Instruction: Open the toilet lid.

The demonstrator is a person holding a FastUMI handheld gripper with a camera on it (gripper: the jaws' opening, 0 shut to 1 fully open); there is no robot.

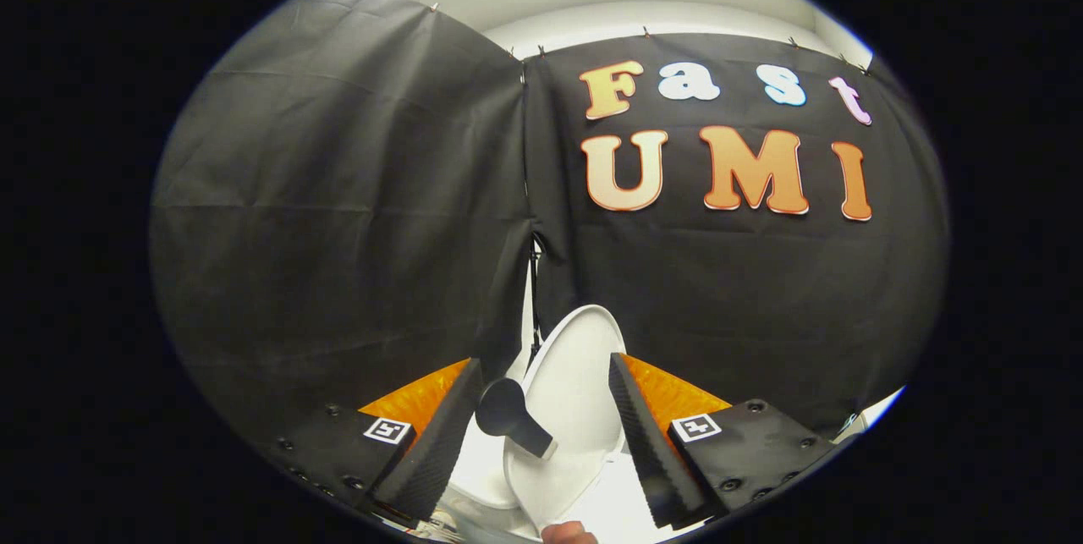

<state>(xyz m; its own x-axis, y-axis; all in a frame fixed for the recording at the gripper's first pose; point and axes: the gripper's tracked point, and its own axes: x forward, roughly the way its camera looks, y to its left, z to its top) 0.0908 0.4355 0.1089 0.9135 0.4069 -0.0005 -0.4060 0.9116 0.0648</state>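
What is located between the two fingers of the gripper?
In the gripper view, the raised white toilet lid and its black knob handle stand between the open fingers.

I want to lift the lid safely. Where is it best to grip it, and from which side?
Probably by the black knob that juts from the raised lid. It sticks out between the open fingers, nearer the left one, so come straight ahead and close the gripper across its stem.

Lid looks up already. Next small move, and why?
Probably ease the gripper straight back from the lid. The lid stands raised, nearly upright, between the open fingers, with its black knob toward the left one; neither finger clearly presses on it. The task looks done, so backing off avoids nudging it.
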